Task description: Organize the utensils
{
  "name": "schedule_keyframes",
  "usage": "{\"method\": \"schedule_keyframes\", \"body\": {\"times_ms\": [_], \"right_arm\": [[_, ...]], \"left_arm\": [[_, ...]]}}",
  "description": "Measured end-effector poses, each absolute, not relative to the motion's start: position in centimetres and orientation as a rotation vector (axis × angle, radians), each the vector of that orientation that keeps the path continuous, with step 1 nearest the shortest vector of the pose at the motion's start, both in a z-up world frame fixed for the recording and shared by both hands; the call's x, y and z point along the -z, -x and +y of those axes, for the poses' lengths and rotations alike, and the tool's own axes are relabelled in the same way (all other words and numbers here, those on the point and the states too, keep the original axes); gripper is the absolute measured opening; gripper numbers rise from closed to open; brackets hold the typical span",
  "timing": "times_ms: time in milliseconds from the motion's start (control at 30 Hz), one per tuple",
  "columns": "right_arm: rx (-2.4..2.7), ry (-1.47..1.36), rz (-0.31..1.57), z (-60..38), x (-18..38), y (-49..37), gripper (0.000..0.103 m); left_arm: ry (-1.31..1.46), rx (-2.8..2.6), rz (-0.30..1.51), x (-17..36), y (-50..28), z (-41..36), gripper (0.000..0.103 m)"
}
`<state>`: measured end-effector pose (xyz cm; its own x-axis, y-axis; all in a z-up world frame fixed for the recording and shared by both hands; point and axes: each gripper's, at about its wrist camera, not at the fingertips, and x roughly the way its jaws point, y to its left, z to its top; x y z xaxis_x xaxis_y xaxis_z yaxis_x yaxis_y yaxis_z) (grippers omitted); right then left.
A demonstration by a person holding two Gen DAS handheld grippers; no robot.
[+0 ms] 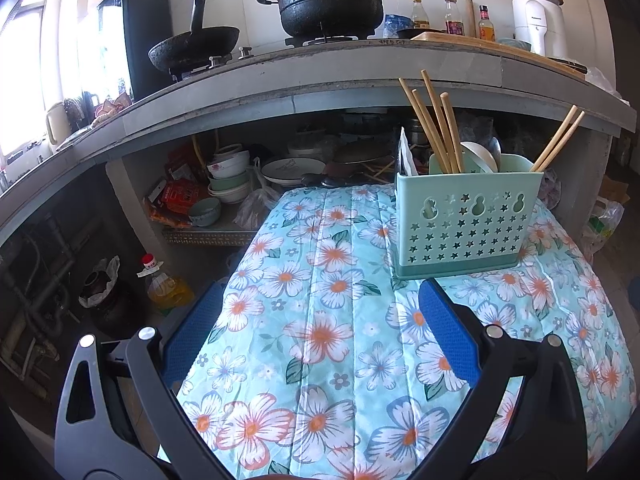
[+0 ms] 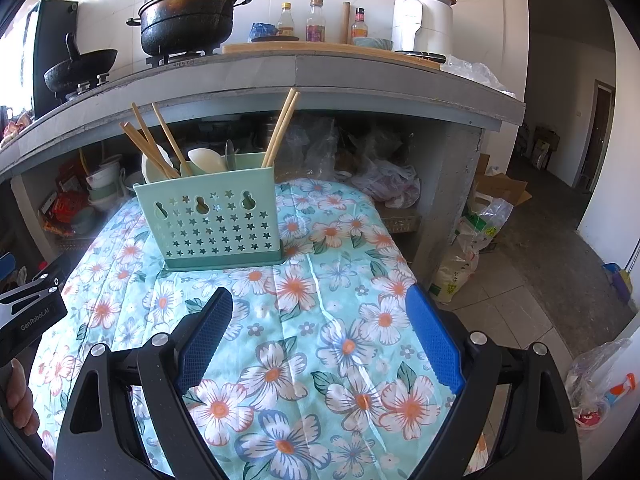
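Flowery cloth [image 1: 320, 264], bare near green holder [image 1: 464, 224]. Chopsticks [image 1: 436, 120] and spoons [image 2: 204, 158] already inside. Left gripper [image 1: 316, 332], right gripper [image 2: 320, 332]: wide open, empty. Looks finished.

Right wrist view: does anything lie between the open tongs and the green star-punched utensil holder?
Nothing visible does. Only bare floral tablecloth lies between the right tongs and the pale green plastic utensil holder, which stands upright ahead and slightly left, with wooden chopsticks and spoons already inside.
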<state>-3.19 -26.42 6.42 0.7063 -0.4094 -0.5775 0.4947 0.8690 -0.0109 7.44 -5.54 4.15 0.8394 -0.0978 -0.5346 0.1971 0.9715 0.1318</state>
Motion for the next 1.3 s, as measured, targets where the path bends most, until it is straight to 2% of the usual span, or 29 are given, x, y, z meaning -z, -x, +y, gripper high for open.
{"method": "schedule_keyframes", "body": {"times_ms": [1300], "right_arm": [[0.499,-0.145,0.597,-26.17,-6.74,3.09,0.086]], "left_arm": [[-0.185,0.158,0.551,-4.30,-7.30,-5.80,0.094]]}}
